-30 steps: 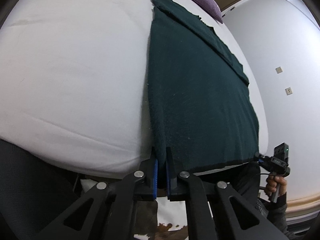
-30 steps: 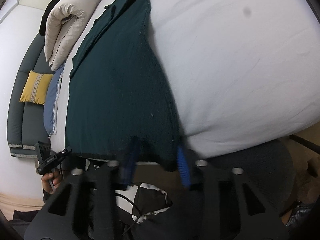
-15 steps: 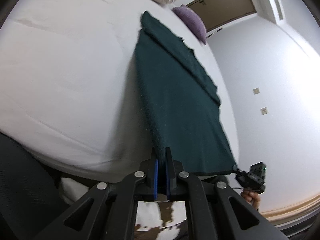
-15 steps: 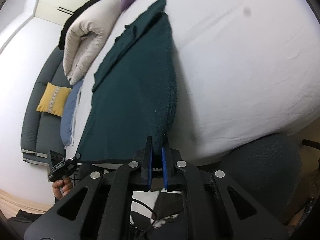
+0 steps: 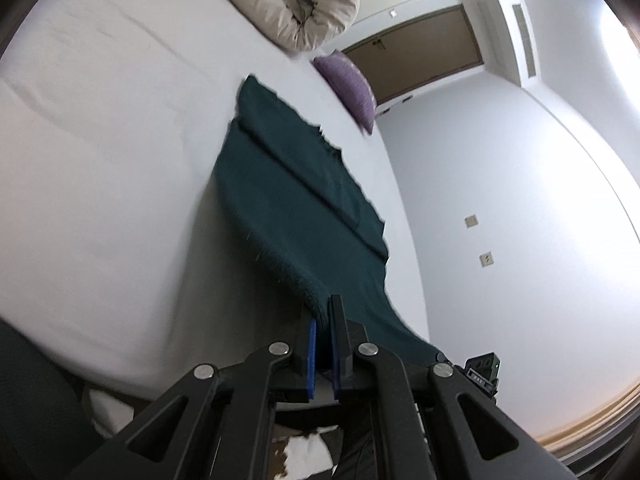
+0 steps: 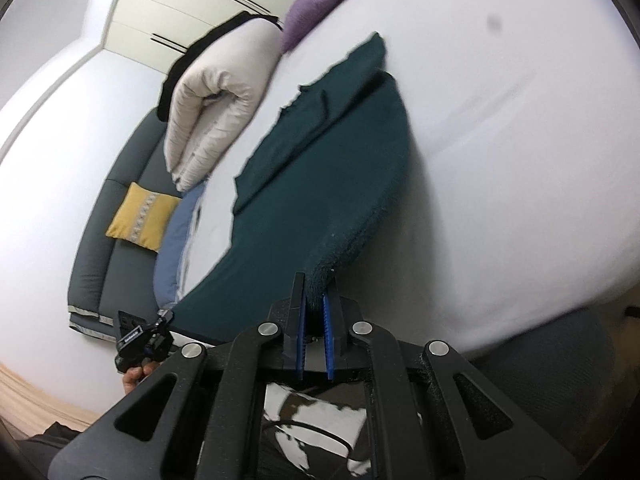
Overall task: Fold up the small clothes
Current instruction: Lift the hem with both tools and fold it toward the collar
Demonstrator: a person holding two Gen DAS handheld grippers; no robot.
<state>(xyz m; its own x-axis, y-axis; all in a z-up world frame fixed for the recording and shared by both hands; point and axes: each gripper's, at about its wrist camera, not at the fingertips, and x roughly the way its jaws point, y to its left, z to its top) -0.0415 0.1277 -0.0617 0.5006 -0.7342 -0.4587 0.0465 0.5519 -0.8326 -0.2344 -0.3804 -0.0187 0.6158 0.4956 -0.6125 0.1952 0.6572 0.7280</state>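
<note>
White bedding on the bed [image 5: 100, 160] carries the far end of the green garment [image 5: 288, 184], whose near hem has now been raised off it, pinched at one corner by the left claw [image 5: 323, 320] and at the other by the right claw [image 6: 315, 292], newly clamped, so a fold can be begun.

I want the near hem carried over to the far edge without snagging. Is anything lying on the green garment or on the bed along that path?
Nothing visible does. Both the left gripper and right gripper are shut on the green garment's near corners. Its top is bare. The rolled duvet and purple pillow lie beyond its far edge on the bed.
</note>
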